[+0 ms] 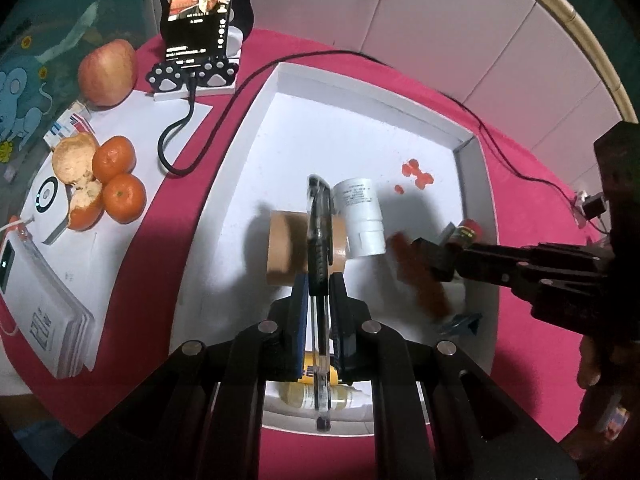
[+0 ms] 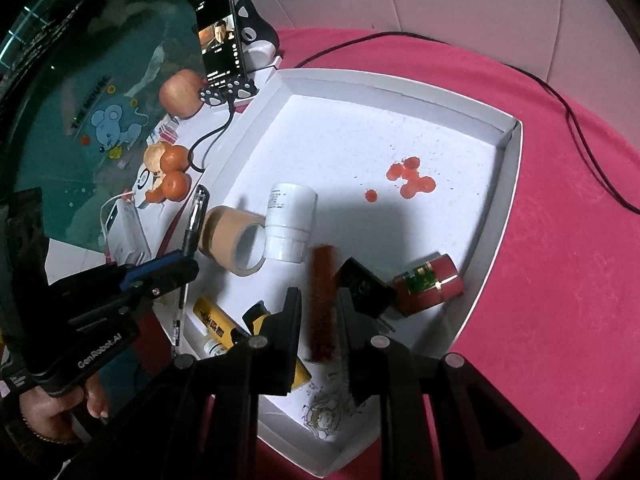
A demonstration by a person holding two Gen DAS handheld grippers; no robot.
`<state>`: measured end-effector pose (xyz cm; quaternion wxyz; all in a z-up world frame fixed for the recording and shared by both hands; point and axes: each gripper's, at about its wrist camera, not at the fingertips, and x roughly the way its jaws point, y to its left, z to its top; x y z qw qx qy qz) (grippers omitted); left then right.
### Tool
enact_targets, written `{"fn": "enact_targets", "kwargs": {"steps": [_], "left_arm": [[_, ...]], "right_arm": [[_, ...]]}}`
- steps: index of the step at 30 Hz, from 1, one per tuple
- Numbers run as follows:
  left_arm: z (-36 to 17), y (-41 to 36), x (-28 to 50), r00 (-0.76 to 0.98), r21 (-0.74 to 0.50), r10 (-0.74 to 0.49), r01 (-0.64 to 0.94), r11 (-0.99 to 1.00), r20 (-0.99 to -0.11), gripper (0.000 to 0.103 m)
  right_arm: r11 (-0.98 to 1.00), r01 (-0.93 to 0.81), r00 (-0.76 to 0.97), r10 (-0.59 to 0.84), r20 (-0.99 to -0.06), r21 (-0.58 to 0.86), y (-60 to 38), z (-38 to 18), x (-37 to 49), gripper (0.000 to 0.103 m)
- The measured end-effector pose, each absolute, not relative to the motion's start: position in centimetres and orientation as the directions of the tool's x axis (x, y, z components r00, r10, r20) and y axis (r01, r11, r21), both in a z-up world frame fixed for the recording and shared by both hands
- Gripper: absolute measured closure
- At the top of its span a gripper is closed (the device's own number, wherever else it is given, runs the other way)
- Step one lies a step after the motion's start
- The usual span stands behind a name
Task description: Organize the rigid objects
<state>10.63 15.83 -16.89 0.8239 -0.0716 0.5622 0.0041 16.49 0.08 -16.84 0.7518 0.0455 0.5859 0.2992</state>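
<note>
My left gripper (image 1: 319, 284) is shut on a black pen (image 1: 319, 232), held above the white tray (image 1: 360, 80); the gripper (image 2: 188, 258) and the pen (image 2: 192, 220) show in the right wrist view too. My right gripper (image 2: 320, 300) is shut on a dark red stick (image 2: 323, 304) above the tray floor; it also shows, blurred, in the left wrist view (image 1: 420, 276). In the tray lie a brown tape roll (image 2: 234, 242), a white bottle (image 2: 289, 222), a red cylinder (image 2: 430, 288), a black block (image 2: 362, 286) and a yellow tube (image 2: 216, 322).
Red stains (image 2: 410, 178) mark the tray floor. Left of the tray are a phone on a stand (image 1: 198, 12), an apple (image 1: 107, 72), tangerines (image 1: 116, 178), a white power bank (image 1: 40, 304) and a black cable (image 1: 224, 120). The pink cloth (image 2: 560, 240) covers the table.
</note>
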Motion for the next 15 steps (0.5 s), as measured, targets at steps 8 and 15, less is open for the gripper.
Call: {"fn": "enact_targets", "kwargs": {"steps": [8, 15], "left_arm": [[-16.7, 15.6, 10.5, 0.392, -0.051, -0.003, -0.112, 0.992, -0.92, 0.001], [-16.0, 15.8, 9.6, 0.413, -0.023, 0.04, -0.145, 0.989, -0.91, 0.001]], "right_arm": [[0.835, -0.4, 0.191, 0.48, -0.856, 0.378, -0.7, -16.0, 16.2, 0.026], [0.856, -0.374, 0.255, 0.465, -0.848, 0.357, -2.1, -15.1, 15.8, 0.019]]}}
